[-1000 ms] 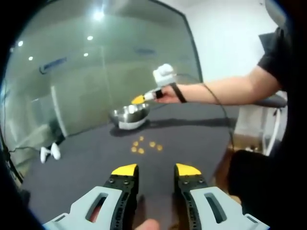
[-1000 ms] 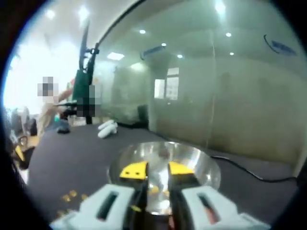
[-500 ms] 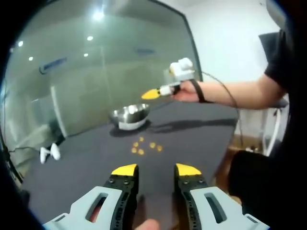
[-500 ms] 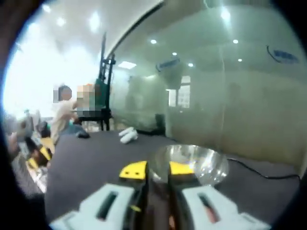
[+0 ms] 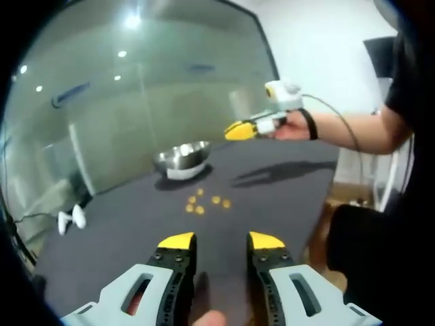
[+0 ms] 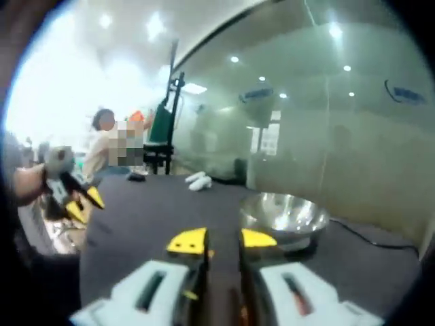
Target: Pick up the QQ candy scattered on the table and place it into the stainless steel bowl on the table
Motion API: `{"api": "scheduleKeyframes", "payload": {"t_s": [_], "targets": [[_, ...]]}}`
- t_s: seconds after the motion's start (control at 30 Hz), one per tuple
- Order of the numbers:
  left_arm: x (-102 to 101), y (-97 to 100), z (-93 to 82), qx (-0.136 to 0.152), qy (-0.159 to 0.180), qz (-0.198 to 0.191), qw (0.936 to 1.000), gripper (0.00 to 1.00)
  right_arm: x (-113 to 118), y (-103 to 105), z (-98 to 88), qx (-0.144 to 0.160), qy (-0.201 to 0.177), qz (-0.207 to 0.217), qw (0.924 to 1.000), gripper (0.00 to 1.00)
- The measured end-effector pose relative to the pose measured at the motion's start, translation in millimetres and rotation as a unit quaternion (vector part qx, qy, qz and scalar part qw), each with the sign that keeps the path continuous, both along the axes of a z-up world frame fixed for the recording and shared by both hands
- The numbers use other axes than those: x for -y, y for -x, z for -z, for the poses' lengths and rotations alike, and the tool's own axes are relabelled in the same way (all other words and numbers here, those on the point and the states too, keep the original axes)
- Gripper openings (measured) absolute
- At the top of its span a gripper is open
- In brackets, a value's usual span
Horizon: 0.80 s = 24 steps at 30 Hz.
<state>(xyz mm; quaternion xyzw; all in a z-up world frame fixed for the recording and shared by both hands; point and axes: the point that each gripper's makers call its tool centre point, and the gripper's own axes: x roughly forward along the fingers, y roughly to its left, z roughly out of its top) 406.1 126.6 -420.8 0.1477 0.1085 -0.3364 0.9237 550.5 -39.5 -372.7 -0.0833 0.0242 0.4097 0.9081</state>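
Note:
Several yellow QQ candies (image 5: 204, 202) lie in a loose cluster on the dark table (image 5: 272, 197), a little in front of the stainless steel bowl (image 5: 182, 157). My left gripper (image 5: 221, 241) hovers low over the near side of the table, open, with nothing between its jaws. A hand holds my right gripper (image 5: 238, 129) up in the air to the right of the bowl. In the right gripper view the bowl (image 6: 285, 216) sits just beyond the right gripper (image 6: 223, 240), whose jaws stand narrowly apart and hold nothing. The left gripper (image 6: 83, 204) shows at the left, open.
Two white controllers (image 5: 68, 219) lie near the table's left side, and they appear again as white controllers (image 6: 198, 180) at the far edge. A glass wall (image 5: 136, 102) runs behind the table. A cable (image 6: 370, 234) trails past the bowl. A seated person (image 6: 109, 146) is far off.
My right gripper has drawn back from above the bowl, rising and moving right in the left gripper view. The bowl looks smaller in the right gripper view. The left gripper has stayed put.

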Motion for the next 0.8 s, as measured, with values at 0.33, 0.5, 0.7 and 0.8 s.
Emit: {"api": "scheduleKeyframes", "payload": {"t_s": [0.33,0.5,0.7,0.8], "targets": [[-4.4,1.5,2.8,-0.002,0.0,-0.004,1.0,0.31,18.2,27.6,38.0,-0.035,0.008,0.014,0.9993,0.19],[-3.4,3.3,3.0,-0.002,0.0,-0.004,1.0,0.31,21.0,32.8,46.9,-0.048,0.01,0.017,0.9986,0.19],[-2.4,4.5,2.8,-0.002,0.001,-0.005,1.0,0.31,17.2,33.8,55.7,-0.057,0.014,0.011,0.9982,0.19],[-1.6,5.0,2.8,-0.002,0.002,-0.006,1.0,0.31,13.5,32.2,61.9,-0.063,0.016,0.009,0.9979,0.19]]}}
